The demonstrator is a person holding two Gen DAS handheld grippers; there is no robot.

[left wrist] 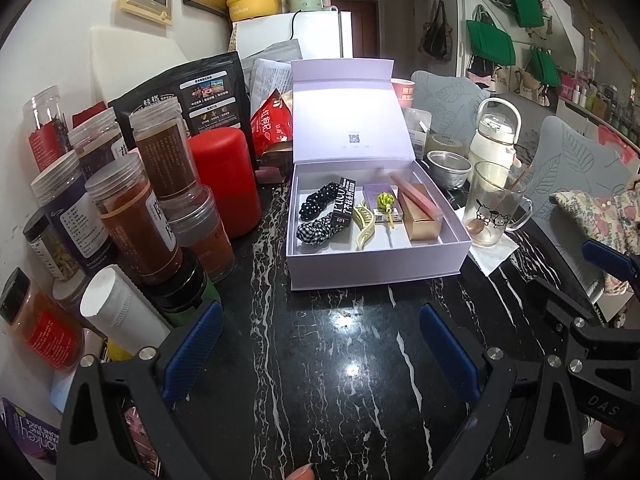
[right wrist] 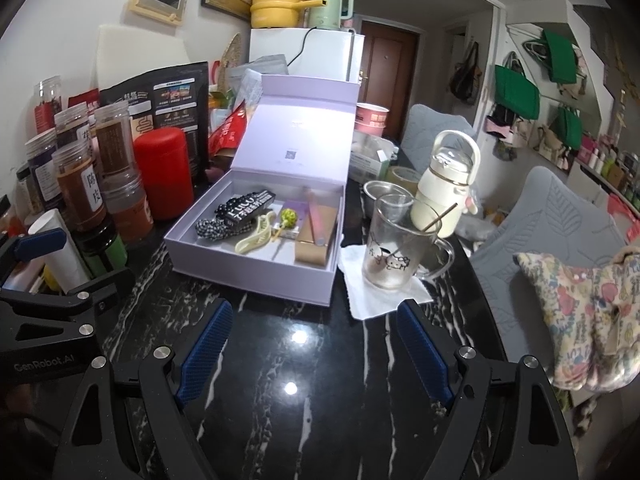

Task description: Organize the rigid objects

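Observation:
An open lilac box [left wrist: 376, 268] [right wrist: 256, 280] stands on the black marble table, lid upright. Inside lie two dark scrunchies [left wrist: 318, 216], a black labelled box [left wrist: 344, 204], a cream hair claw [left wrist: 366, 222] [right wrist: 254, 236], a green flower clip [left wrist: 386, 202], a purple card and a gold box [left wrist: 422, 216] [right wrist: 314, 240] with a pink stick on it. My left gripper [left wrist: 320, 344] is open and empty, short of the box. My right gripper [right wrist: 314, 344] is open and empty, before the box's near right corner.
Jars [left wrist: 132, 216], a red canister [left wrist: 226, 180] [right wrist: 164, 172] and a black pouch crowd the left. A glass mug [right wrist: 394, 244] [left wrist: 494, 204] with a spoon sits on a napkin right of the box; a white bottle [right wrist: 446, 188] and steel bowl stand behind. Grey chairs stand at the right.

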